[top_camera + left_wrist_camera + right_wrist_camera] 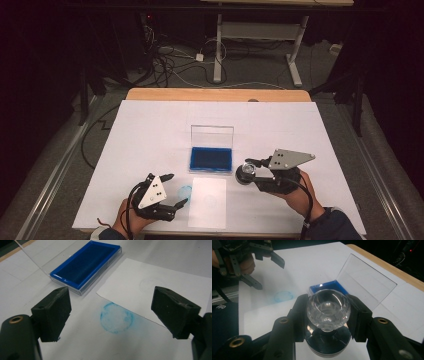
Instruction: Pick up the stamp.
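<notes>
- Right gripper [248, 169]: its jaws pinch the clear faceted knob of a round stamp [328, 312], black base downward, held just right of the ink pad; in the right gripper view the base rests on or hangs just above the white table cover [150, 130], which of the two cannot be told.
- Ink pad [210, 158]: a blue pad in a clear case, lid [212, 135] standing open behind it, at mid-table.
- Paper sheet [208, 202]: lies flat in front of the pad; a faint circular mark shows on it.
- Blue ring print [116, 317]: a round ink mark on the table cover, just beside the sheet's left edge.
- Left gripper [170, 190]: jaws spread and holding nothing, hovering beside the ring print.
- Step in hand, as judged: the stamp is gripped between inking and printing.
- Next move, as judged: carry the stamp level over the sheet, or first onto the pad, and press straight down; the left gripper could steady the sheet.
</notes>
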Tool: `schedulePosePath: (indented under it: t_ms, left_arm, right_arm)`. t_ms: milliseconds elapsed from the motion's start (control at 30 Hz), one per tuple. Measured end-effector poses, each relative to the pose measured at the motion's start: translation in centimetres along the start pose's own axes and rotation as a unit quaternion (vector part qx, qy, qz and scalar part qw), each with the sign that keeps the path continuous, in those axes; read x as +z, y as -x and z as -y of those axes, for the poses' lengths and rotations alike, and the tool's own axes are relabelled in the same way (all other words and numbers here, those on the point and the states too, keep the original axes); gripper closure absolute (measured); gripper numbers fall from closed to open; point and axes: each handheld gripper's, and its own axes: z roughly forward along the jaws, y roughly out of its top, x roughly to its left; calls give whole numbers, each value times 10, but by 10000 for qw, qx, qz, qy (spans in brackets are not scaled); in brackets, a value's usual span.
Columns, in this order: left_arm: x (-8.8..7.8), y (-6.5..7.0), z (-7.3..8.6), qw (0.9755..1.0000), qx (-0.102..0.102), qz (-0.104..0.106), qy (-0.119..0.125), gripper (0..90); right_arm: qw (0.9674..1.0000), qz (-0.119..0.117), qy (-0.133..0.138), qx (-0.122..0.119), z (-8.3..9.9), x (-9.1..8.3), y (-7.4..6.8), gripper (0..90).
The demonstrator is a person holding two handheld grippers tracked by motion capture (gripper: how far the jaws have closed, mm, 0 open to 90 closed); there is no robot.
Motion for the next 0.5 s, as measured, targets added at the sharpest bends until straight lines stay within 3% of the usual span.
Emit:
schedulePosePath:
  t_ms: [500]
  left_arm:
    - [-2,0,1,10000,-6,10,-7,155]
  right_arm:
    - [9999,-124,33,5,-1,1,-3,570]
